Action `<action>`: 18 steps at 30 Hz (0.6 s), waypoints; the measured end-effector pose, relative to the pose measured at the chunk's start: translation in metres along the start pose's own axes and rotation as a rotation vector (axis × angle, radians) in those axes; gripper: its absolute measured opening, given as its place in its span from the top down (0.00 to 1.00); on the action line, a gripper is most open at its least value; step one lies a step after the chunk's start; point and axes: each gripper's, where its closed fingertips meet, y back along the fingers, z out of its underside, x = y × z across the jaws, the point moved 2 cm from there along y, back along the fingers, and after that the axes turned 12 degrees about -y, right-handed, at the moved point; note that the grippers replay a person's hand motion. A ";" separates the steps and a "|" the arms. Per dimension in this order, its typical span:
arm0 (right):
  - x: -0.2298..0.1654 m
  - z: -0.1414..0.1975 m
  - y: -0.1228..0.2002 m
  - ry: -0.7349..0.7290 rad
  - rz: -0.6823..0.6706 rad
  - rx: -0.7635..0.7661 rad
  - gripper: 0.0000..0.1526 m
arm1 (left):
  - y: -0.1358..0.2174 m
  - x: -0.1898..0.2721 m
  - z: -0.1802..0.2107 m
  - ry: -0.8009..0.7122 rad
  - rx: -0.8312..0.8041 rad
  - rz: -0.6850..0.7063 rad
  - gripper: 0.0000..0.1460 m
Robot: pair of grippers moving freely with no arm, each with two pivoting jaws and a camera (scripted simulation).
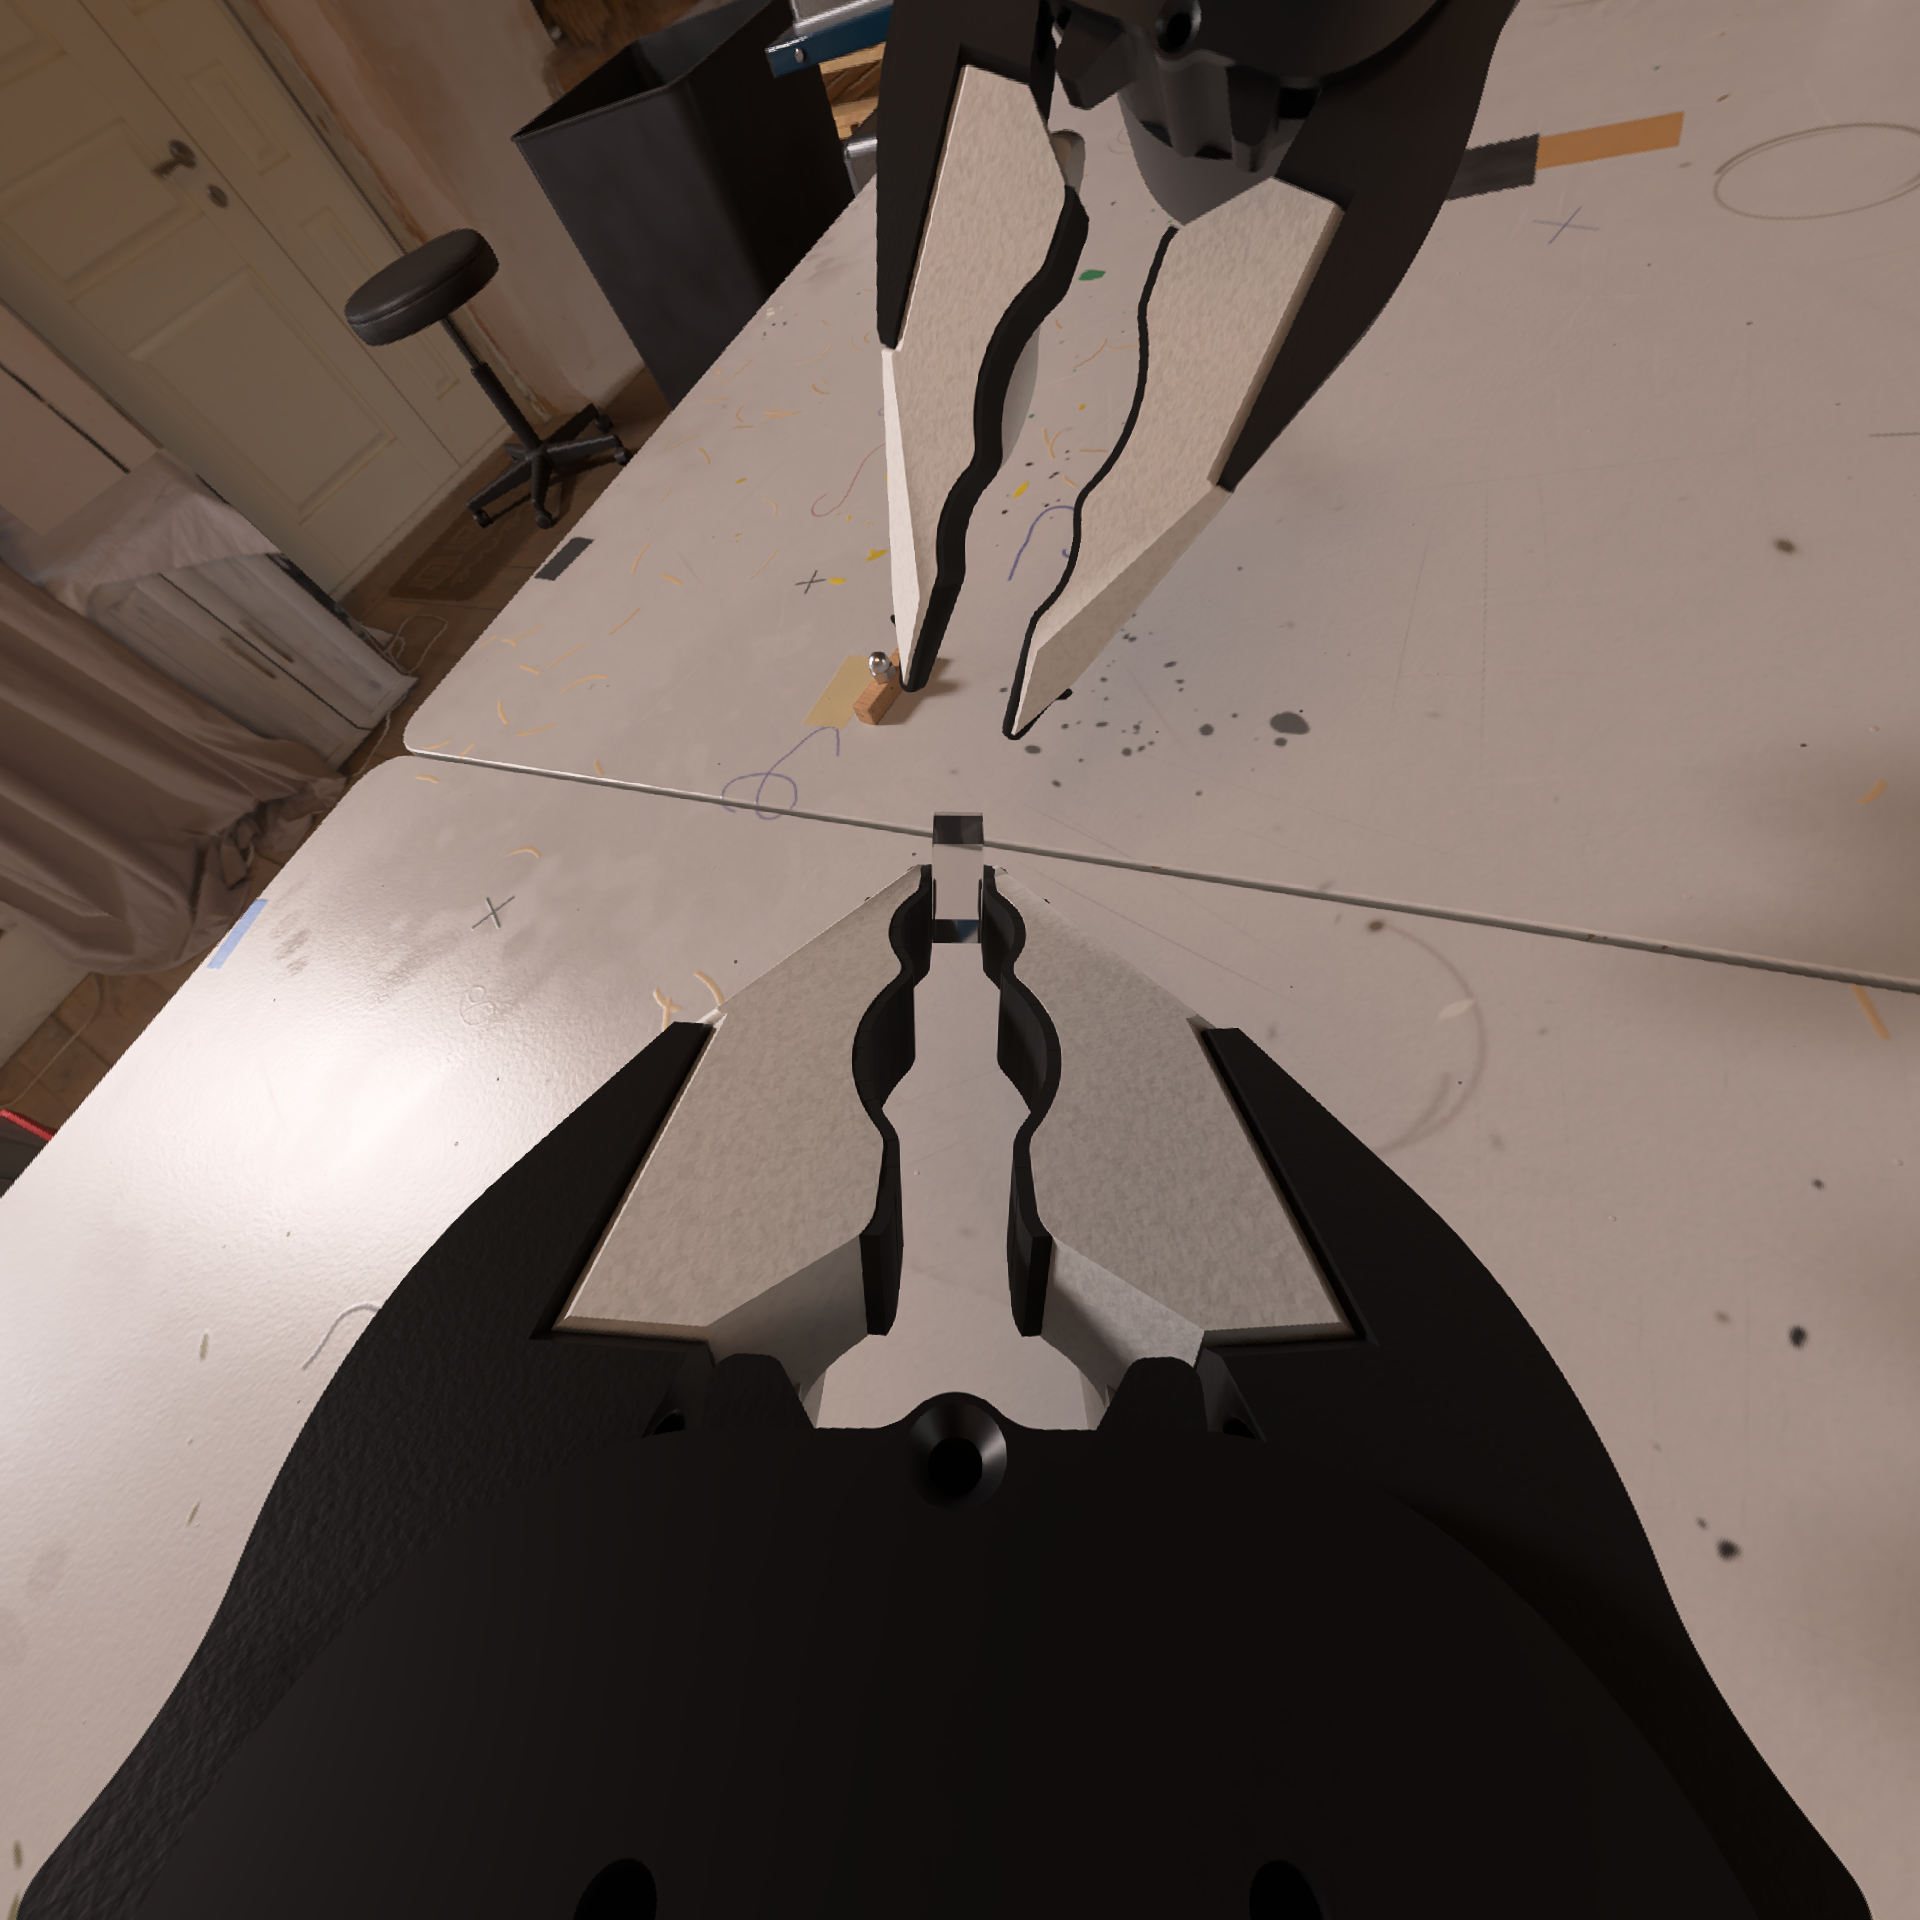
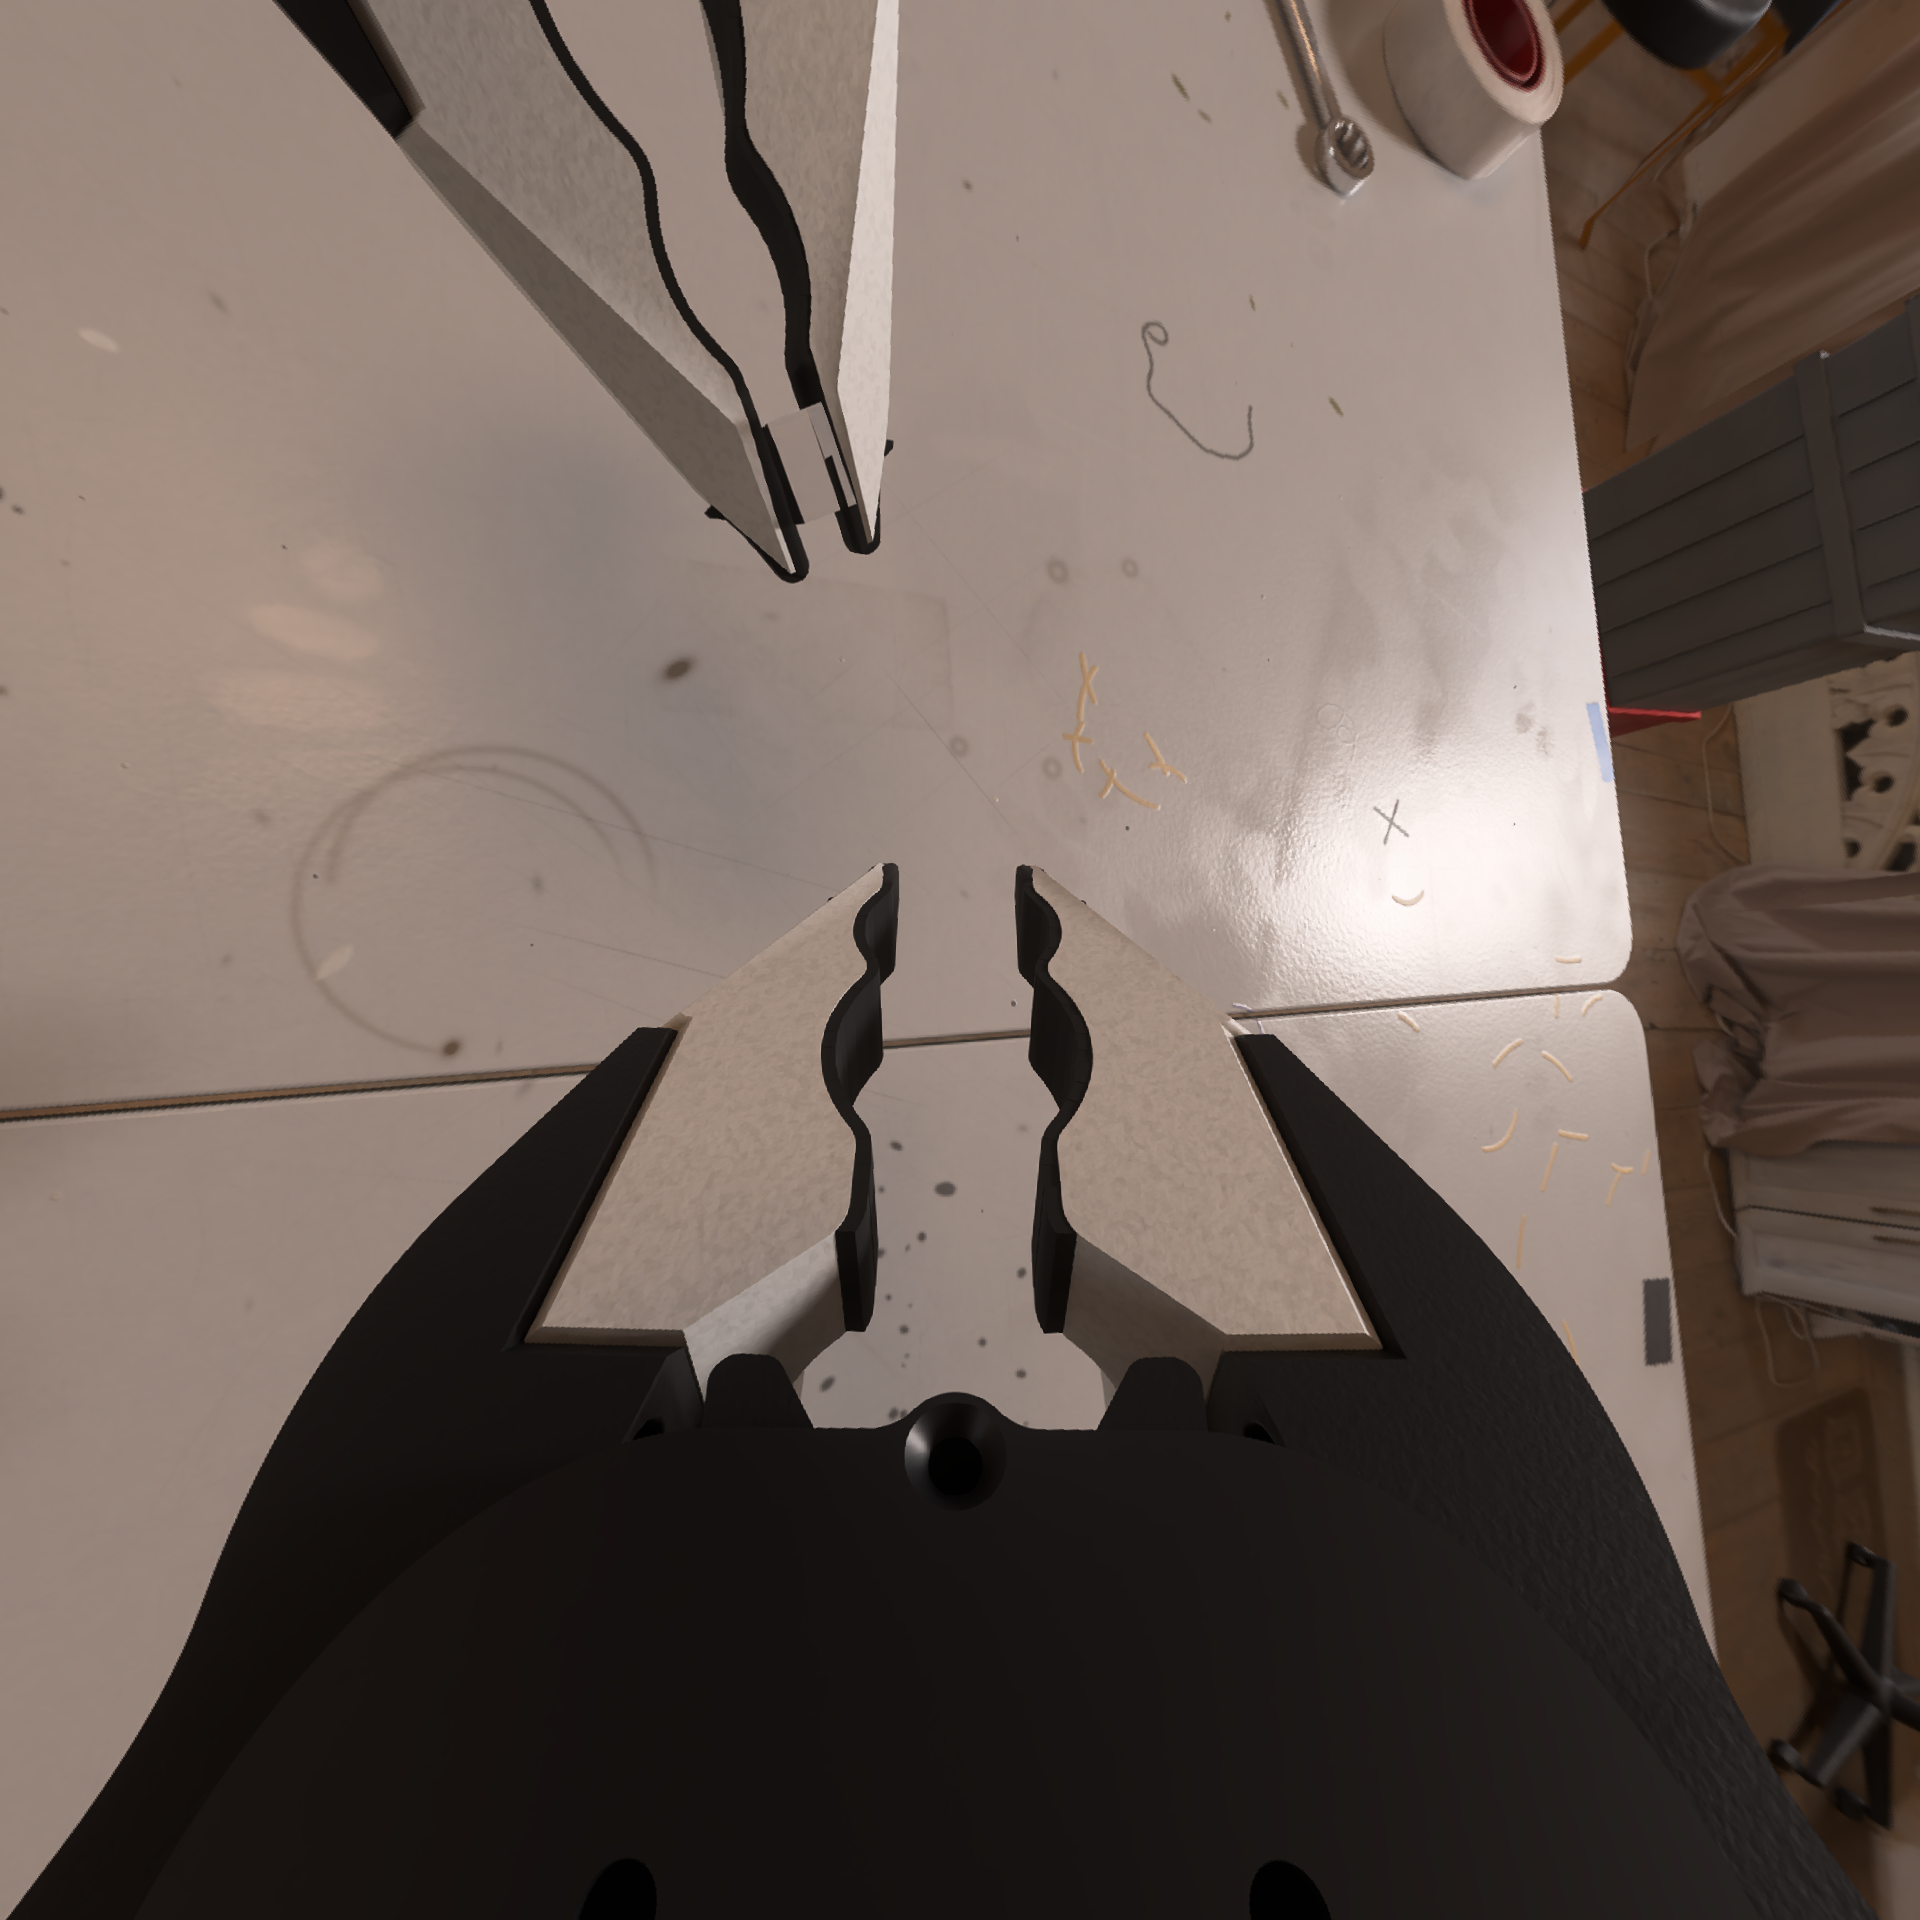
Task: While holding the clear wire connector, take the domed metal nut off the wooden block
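My left gripper (image 1: 957,878) is shut on the clear wire connector (image 1: 957,844), which sticks out past its fingertips above the table seam. In the right wrist view the left gripper (image 2: 826,553) comes in from the top with the connector (image 2: 808,434) between its pads. The small wooden block (image 1: 876,711) lies on the far table with the domed metal nut (image 1: 880,662) on top. My right gripper (image 1: 964,707) is open, pointing down, its left fingertip just right of the block and nut. In its own view the right gripper (image 2: 956,878) is open and empty; block and nut are hidden there.
A black bin (image 1: 675,177) and a stool (image 1: 426,286) stand beyond the far table's edge. A tape roll (image 2: 1475,94) and a wrench (image 2: 1325,104) lie near the table corner. A grey crate (image 2: 1756,551) stands off the table's side.
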 end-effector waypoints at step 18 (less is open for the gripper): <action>0.047 0.002 0.076 -0.298 -0.095 0.421 0.84 | -0.001 -0.003 0.000 0.025 -0.003 0.019 0.95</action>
